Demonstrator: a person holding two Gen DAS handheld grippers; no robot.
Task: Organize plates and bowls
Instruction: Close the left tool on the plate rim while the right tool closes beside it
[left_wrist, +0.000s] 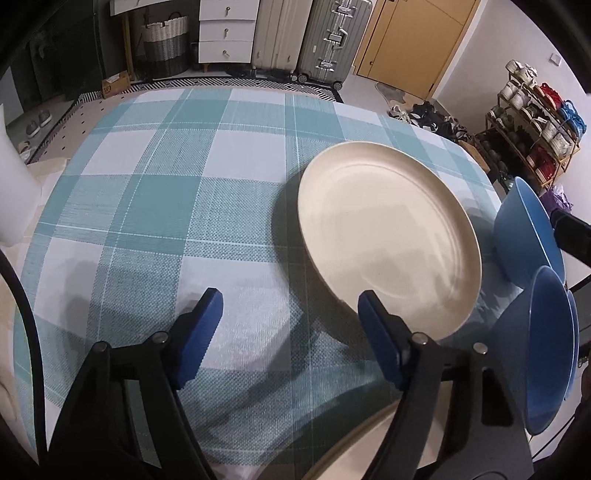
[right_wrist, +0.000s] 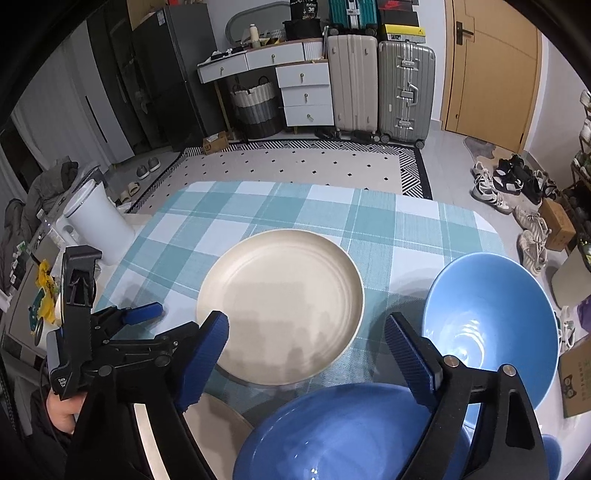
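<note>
Two cream plates and two blue bowls sit on my table (right_wrist: 461, 225), which is covered with a teal-and-white checked cloth (left_wrist: 184, 206). The larger cream plate (right_wrist: 280, 306) lies flat near the middle of the cloth; a second cream plate (right_wrist: 218, 417) shows only as a rim at the near edge, just beside the darker blue bowl (right_wrist: 332, 435). The lighter blue bowl (right_wrist: 491, 317) stands to the right of the big plate, close to the table's right edge.

My left claw (left_wrist: 290, 317) hangs wide over bare cloth with nothing between its blue pads, its right finger crossing the near rim of the big plate in the picture. My right claw (right_wrist: 306, 339) is also wide and empty — it hovers above the gap between the big plate and the darker bowl.

Beyond the table a tiled rug (right_wrist: 295, 166) covers the floor. Against the far wall stand a white drawer unit (right_wrist: 304, 96), a woven basket (right_wrist: 256, 107) and two suitcases (right_wrist: 380, 85), beside a wooden door (right_wrist: 491, 74). Shoes (right_wrist: 509, 184) lie scattered at the right; a white jug (right_wrist: 99, 218) stands at the left.
</note>
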